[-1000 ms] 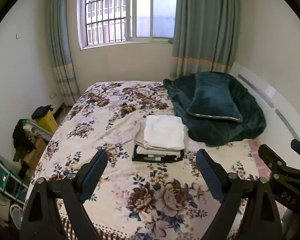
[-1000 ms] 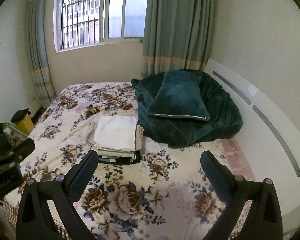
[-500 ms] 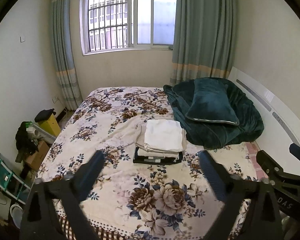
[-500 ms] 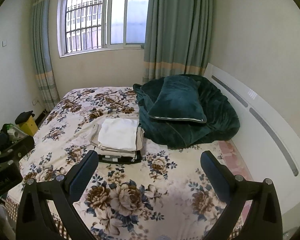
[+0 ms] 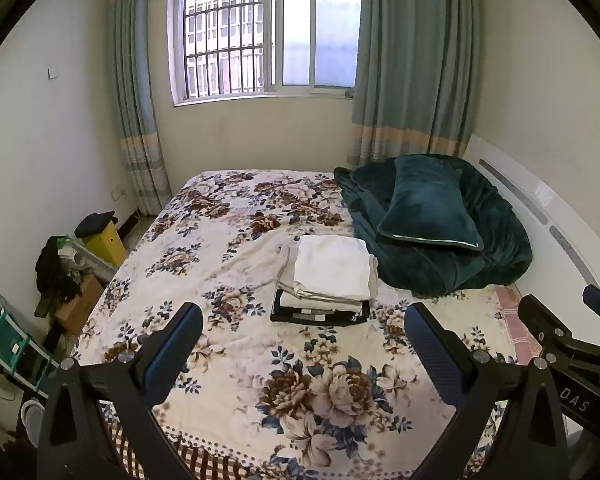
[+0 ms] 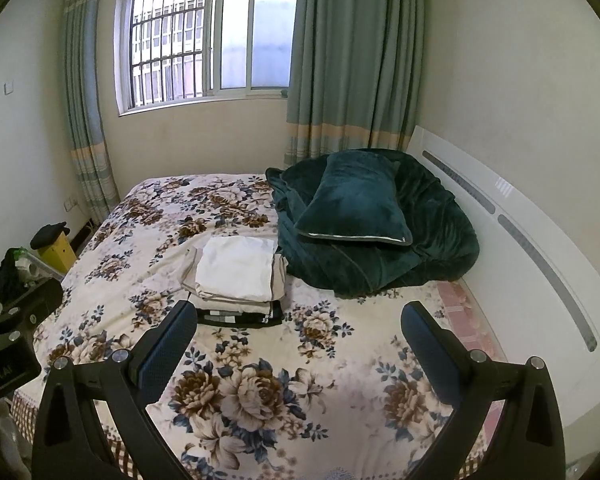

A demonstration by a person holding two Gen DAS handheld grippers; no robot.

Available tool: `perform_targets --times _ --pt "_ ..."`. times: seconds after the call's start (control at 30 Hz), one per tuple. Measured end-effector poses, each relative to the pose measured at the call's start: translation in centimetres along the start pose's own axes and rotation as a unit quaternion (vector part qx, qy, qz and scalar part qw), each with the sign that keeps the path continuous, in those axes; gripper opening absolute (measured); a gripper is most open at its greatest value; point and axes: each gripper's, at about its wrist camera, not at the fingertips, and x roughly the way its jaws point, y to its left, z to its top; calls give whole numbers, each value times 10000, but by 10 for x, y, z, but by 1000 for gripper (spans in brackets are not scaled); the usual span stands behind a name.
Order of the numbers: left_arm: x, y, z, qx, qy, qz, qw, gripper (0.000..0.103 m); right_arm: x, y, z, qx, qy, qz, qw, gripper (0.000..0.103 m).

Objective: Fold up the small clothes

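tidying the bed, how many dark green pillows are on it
1: the dark green pillow lies on the heaped green blanket by the headboard; another could be hidden under it.

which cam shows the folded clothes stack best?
Left wrist. The folded clothes stack sits near centre, clear between the open jaws, black bottom layer fully visible. In the right wrist view the stack lies left of centre, its near-left corner hidden behind a finger.

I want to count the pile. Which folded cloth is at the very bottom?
The black one, lying flat on the bed. The cloths stacked above it are beige, with a white one on top.
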Motion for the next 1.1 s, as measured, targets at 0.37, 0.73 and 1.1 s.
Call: perform_targets --times 0.37,0.73,1.1 --pt "-1 -2 -1 27 4 52 10000 103 10 -4 6 -66 47 94 9999 103" --pt "-2 -3 -2 15 30 66 10000 103 11 -3 2 -93 69 157 9998 103" --pt "-6 -4 -4 -18 46 155 9999 103 9 -2 1 -86 69 169 9998 103"
